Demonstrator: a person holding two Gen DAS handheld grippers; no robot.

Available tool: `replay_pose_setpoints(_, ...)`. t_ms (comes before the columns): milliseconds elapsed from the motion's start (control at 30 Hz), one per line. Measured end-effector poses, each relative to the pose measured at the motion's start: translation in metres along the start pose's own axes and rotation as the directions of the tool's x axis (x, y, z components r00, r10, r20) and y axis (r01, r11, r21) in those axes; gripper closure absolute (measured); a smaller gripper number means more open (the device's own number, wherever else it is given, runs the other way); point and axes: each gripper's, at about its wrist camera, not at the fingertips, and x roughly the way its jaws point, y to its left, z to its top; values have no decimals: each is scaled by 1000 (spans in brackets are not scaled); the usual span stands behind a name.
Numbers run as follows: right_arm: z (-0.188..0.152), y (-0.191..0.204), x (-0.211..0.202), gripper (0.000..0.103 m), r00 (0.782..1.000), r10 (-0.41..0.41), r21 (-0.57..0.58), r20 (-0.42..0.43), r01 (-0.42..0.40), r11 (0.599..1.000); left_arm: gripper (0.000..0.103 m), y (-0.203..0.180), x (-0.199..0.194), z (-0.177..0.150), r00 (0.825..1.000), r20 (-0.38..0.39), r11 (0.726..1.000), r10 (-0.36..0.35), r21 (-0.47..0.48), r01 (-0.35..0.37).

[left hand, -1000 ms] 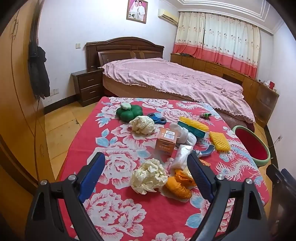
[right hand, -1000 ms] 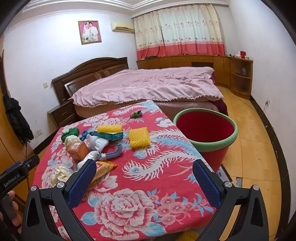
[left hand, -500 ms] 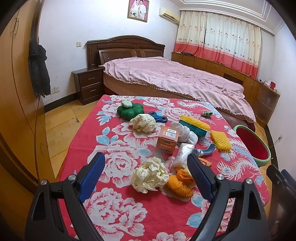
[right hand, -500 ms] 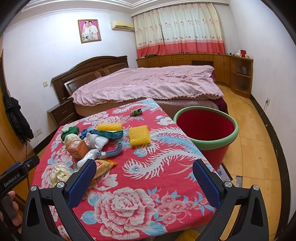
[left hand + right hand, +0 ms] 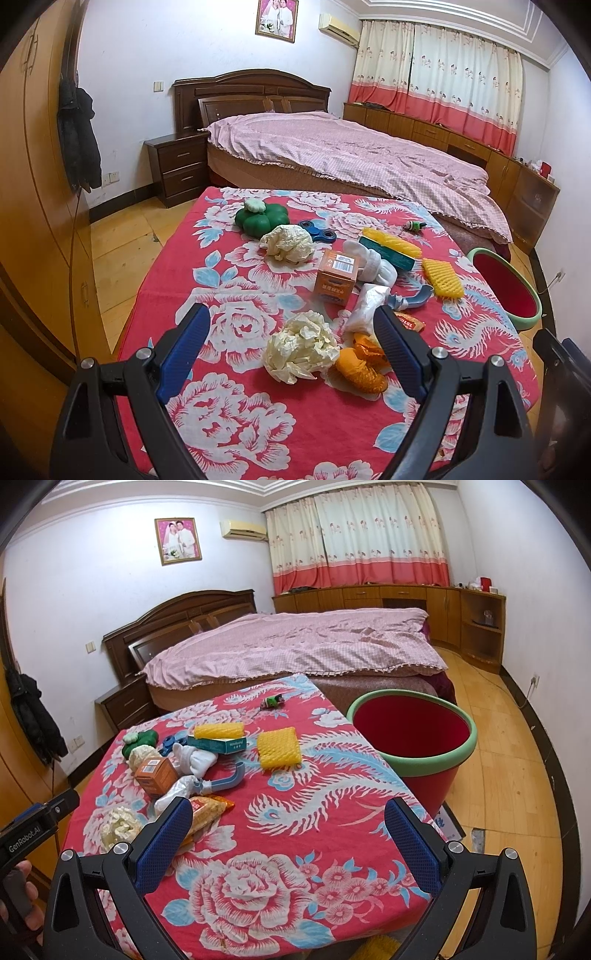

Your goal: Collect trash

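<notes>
A crumpled cream paper ball (image 5: 301, 345) lies on the red floral tablecloth (image 5: 236, 417), just ahead of my open left gripper (image 5: 290, 341). An orange wrapper (image 5: 364, 367) lies beside it, a white plastic bag (image 5: 365, 308) behind. Farther back sit an orange carton (image 5: 336, 282), a second paper ball (image 5: 288, 243) and yellow foam nets (image 5: 441, 282). The red bin with a green rim (image 5: 412, 734) stands off the table's right edge. My right gripper (image 5: 288, 836) is open over the near tablecloth (image 5: 295, 812), holding nothing. The same clutter shows at left: carton (image 5: 155, 775), paper ball (image 5: 120, 825).
A green pumpkin-shaped toy (image 5: 260, 218), a blue spinner (image 5: 317, 234), a teal box (image 5: 388, 254) and white socks (image 5: 375, 264) share the table. A bed (image 5: 351, 162) stands behind it, a wardrobe (image 5: 33, 206) on the left. A hand (image 5: 20, 901) holds the left gripper's handle.
Both views have shifted slightly, with the table contents sitting a little farther back in frame. Both grippers stay open and nothing on the table has moved.
</notes>
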Motion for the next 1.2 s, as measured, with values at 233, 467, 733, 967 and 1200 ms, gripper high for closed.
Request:
replay_pose_setpoints(233, 0, 0, 0, 0, 1000, -1, 0, -2, 1, 1000, 13, 0, -3, -5, 1000, -2, 1000, 0, -2, 0)
replay_pose_setpoints(467, -1, 0, 1, 0, 1000, 0, 2, -5, 0, 1000, 13, 2, 1, -2, 1000, -2, 1000, 0, -1, 0)
replay_pose_setpoints(733, -2, 0, 2, 0, 1000, 1, 6, -12, -1, 1000, 13, 4, -1, -8, 1000, -5, 1000, 1, -1, -1)
replay_pose_setpoints(967, -1, 0, 2, 0, 1000, 1, 6, -12, -1, 1000, 13, 8, 2, -9, 1000, -12, 1000, 0, -2, 0)
replay_pose_setpoints(1200, -2, 0, 4, 0, 1000, 2, 12, -19, -2, 1000, 13, 10, 7, -8, 999, -45, 1000, 7, -8, -7)
